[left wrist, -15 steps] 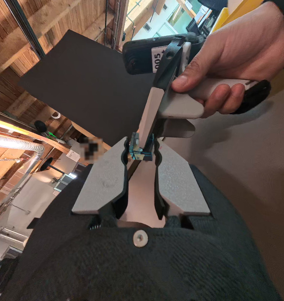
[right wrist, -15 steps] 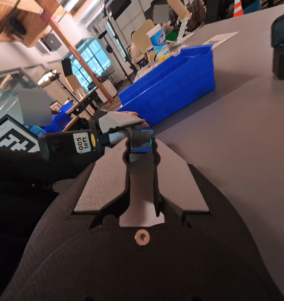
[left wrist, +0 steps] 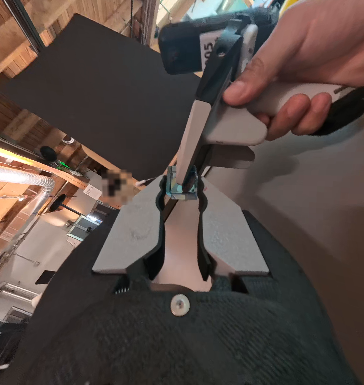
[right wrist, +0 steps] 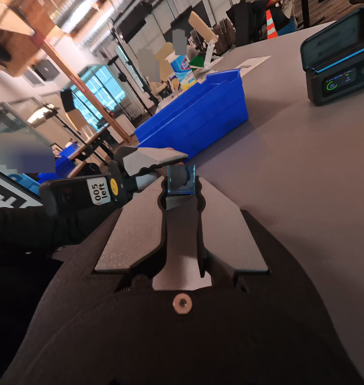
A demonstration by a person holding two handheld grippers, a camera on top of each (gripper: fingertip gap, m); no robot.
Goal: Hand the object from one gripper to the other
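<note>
A small clear glass cube with bluish edges sits between the fingertips of my left gripper, which is shut on it. One of the right gripper's fingers comes down from above onto the same cube, with a hand on its handle. In the right wrist view the cube is clamped between the tips of my right gripper. The left gripper's upper finger lies across the cube's top and its lower finger is mostly hidden. Both grippers hold the cube in the air above the grey table.
A blue plastic bin stands on the table beyond the grippers. A black case with a lit display is at the far right. A wipes canister stands behind the bin. A black panel hangs overhead in the left wrist view. My two grippers' fingertips are within a few centimetres of each other. From either gripper's tips it is about 35 centimeters to the black panel.
Both grippers have shifted slightly together. The cube stays between both pairs of fingertips and neither jaw width has visibly changed.
</note>
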